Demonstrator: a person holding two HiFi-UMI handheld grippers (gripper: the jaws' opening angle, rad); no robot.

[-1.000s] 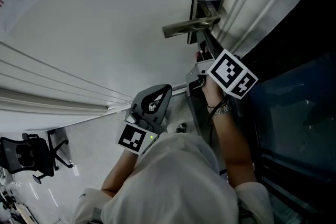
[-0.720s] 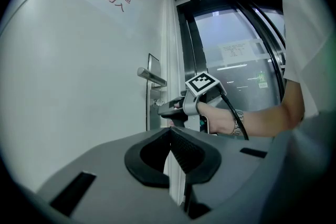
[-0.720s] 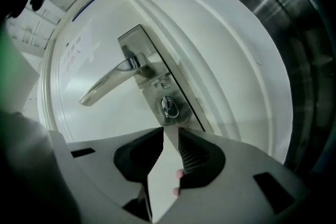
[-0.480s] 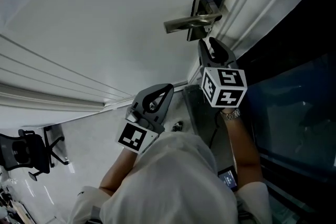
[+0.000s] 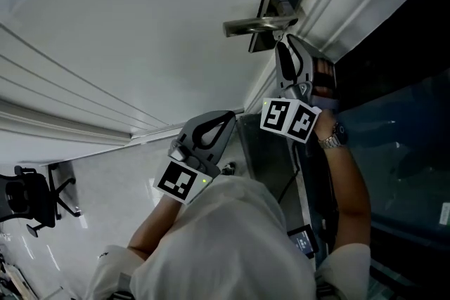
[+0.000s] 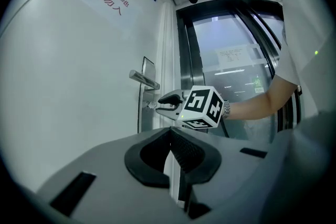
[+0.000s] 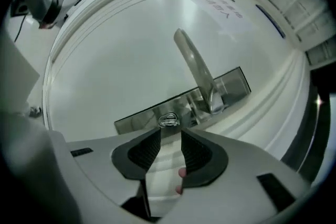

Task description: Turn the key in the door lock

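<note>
My right claw (image 7: pixel 170 132): jaws have just been opening and stand apart, gripping nothing. The key (image 7: pixel 168 120) sits just off the tips, not between the pads. Left claw (image 6: pixel 170 136): jaws together, empty, held well back from the door handle (image 7: pixel 193 63).

The key is stuck in the lock plate (image 7: pixel 137 117), just beside the handle's root.

Handling, my guess:
- The key is small, light, stiff metal with a slick flat head.
- Take it across the two flat faces of the head and pinch hard, or the pads may slip when turning.
- The thin shank could bend if pried sideways.

In the way: the handle lever juts out close to the key and could foul the claw body on a roll. The door frame (image 5: pixel 337 3) runs along the handle's far side, near but probably not blocking.
</note>
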